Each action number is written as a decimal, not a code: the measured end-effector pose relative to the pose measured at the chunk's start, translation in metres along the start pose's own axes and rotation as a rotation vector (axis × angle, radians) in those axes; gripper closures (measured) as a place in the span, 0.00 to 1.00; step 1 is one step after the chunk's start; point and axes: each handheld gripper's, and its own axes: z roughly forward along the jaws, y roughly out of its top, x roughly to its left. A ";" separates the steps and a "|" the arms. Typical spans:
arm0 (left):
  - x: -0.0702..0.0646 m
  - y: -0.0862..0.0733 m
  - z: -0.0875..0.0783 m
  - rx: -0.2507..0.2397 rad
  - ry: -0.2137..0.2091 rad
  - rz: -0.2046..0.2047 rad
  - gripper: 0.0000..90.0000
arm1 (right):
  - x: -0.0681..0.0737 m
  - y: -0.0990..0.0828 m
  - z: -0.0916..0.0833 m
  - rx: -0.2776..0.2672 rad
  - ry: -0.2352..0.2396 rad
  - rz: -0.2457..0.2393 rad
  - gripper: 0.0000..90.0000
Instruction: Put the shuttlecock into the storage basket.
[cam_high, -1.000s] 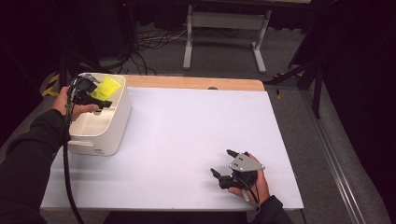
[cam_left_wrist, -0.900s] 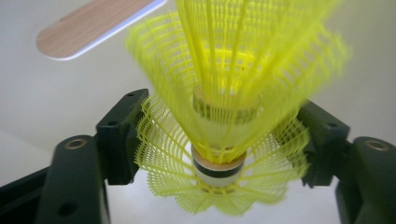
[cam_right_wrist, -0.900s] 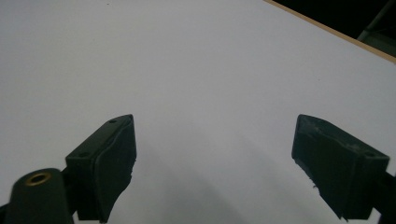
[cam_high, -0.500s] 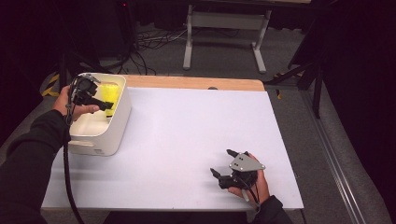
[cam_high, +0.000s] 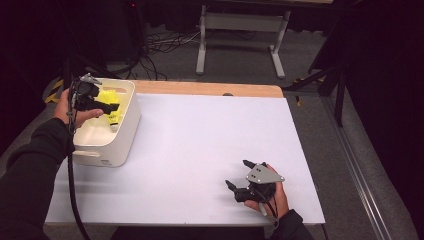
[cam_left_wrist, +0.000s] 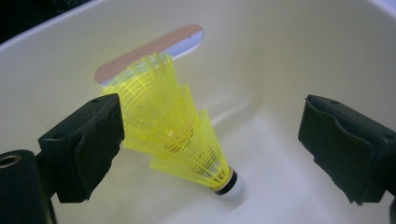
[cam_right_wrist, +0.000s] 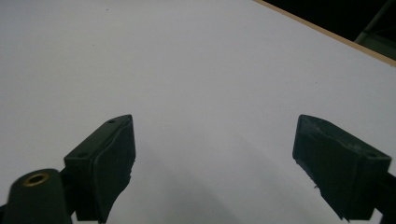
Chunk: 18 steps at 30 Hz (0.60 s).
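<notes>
Bg: white tabletop fills mid frame, wood strip along its far edge. Grey floor behind, tangle of black cables upper left. Grey metal stand w/ two legs top centre. Dark frame struts upper right, metal floor rail down right side. Room dark at edges, light falls mainly on table.

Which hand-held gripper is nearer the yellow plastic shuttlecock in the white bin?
Left. The left hand-held gripper hangs open over the white bin, jaws either side of the yellow plastic shuttlecock. The right hand-held gripper rests open far across the table.
</notes>
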 end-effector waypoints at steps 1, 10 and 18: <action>0.000 0.000 -0.001 -0.001 -0.002 -0.004 0.09 | 0.000 0.000 0.000 0.001 0.000 0.000 0.16; -0.004 0.003 -0.014 -0.080 0.019 0.016 0.10 | -0.001 0.001 -0.001 -0.005 -0.002 0.000 0.16; -0.007 0.003 -0.025 -0.123 0.015 0.021 0.10 | 0.000 0.001 -0.002 -0.009 -0.003 -0.005 0.16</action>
